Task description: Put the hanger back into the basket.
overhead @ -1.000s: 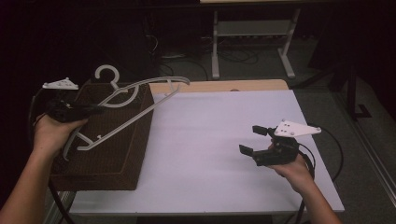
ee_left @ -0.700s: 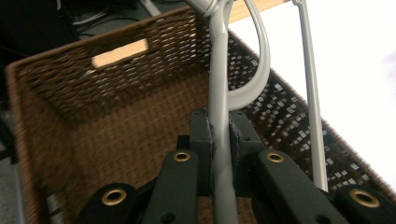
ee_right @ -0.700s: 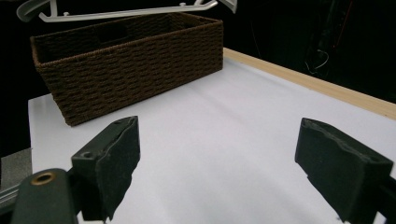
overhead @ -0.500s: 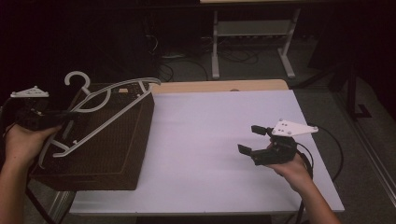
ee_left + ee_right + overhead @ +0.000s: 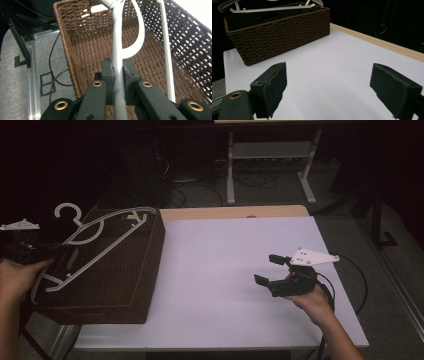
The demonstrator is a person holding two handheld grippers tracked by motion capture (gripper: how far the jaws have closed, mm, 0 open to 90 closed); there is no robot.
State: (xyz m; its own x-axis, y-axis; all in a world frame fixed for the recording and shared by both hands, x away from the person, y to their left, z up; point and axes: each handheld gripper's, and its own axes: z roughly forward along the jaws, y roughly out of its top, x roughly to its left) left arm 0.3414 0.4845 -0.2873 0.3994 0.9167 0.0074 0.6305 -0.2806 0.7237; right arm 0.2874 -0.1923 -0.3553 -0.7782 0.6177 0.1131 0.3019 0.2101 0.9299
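A white plastic hanger lies tilted over the open top of a brown wicker basket at the table's left end, its hook sticking out past the basket's far left corner. My left gripper is shut on the hanger's left arm. In the left gripper view the pads clamp the white bar above the basket's inside. My right gripper rests low over the white table at the right, open with nothing between its jaws. In the right gripper view the basket and hanger show farther off.
The white tabletop spreads between the basket and the right hand, with a wooden strip along its far edge. A light metal stand and cables are on the dark floor behind. The basket sits at the table's left edge.
My left hand has carried the hanger to the left and slightly down, so its hook now reaches past the basket's left side. The right gripper has stayed put.
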